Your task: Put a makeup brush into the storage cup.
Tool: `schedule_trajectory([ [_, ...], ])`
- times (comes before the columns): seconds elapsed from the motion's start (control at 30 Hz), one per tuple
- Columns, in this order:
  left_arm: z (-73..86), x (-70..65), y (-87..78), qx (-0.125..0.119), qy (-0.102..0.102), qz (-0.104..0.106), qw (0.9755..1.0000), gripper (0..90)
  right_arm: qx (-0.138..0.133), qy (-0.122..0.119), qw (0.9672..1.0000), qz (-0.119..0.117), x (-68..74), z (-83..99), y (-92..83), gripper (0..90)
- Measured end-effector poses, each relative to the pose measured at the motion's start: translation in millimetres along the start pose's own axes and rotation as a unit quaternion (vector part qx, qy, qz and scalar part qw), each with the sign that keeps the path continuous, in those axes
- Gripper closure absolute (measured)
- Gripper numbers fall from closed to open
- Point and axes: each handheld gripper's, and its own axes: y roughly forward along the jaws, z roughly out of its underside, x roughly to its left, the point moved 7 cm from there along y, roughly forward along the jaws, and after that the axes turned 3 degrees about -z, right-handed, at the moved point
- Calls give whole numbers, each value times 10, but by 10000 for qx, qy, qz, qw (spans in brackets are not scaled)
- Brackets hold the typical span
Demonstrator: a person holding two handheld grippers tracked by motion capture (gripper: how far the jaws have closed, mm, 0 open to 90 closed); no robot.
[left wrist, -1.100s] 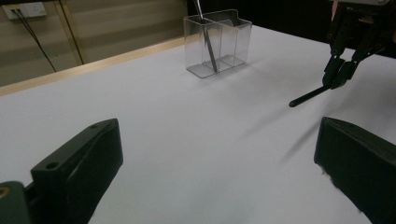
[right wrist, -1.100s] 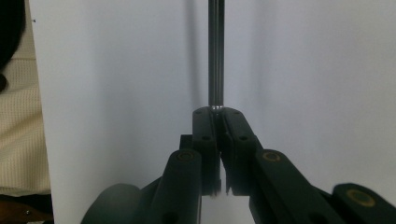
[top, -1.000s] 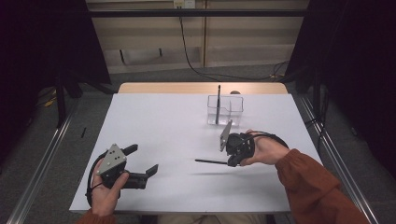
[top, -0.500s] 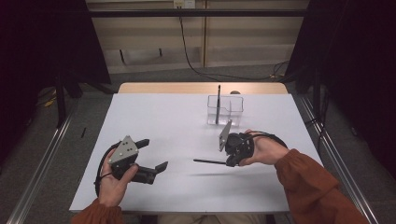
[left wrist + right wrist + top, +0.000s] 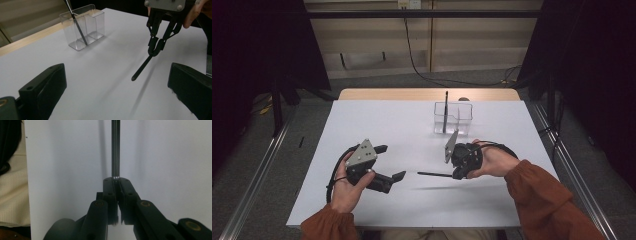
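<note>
left gripper (image 5: 389, 162), nearest the person's side of the white table (image 5: 377, 120): jaws stand wide apart, nothing between them, held above the surface and aimed toward the other hand.

right gripper (image 5: 453, 174): jaws pressed together on one end of a thin black stick (image 5: 434, 174). in the left gripper view the stick (image 5: 142, 68) slopes down out of that gripper (image 5: 155, 51), its free tip above the table and casting a shadow on it. in the right gripper view the shaft (image 5: 115, 147) runs straight out from between the closed pads.

handling, as judged: the stick looks light, rigid and smooth; a slim round shaft may pivot or slip in a pinch at its very end. a second hold nearer the middle would steady it better.

farther back: a clear two-compartment holder (image 5: 464, 119), well apart from both grippers, with a second black stick (image 5: 445, 107) leaning in its left compartment. the holder appears light and easily tipped by a sideways knock.
</note>
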Motion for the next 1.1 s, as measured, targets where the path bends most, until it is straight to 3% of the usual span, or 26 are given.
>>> schedule_trajectory([
  [0.13,-38,-69,75,26,1,121,9999,23,-29,13,10000,3,1,-10,-6,841],
  [0.27,-70,-64,136,105,126,77,9998,25,-41,-3,10000,-5,11,-21,-13,841],
  [0.5,-141,-84,252,229,212,221,9993,23,-14,-25,10000,-36,17,-29,-10,841],
  [0.7,-162,-110,370,468,345,360,9977,23,13,-64,10000,-45,16,-47,-9,841],
  [0.9,-168,-135,451,798,494,546,9941,24,55,-94,9999,-57,11,-62,-12,841],
  [1.1,-166,-171,524,1208,625,723,9881,28,168,-131,9997,-78,19,-76,3,841],
])
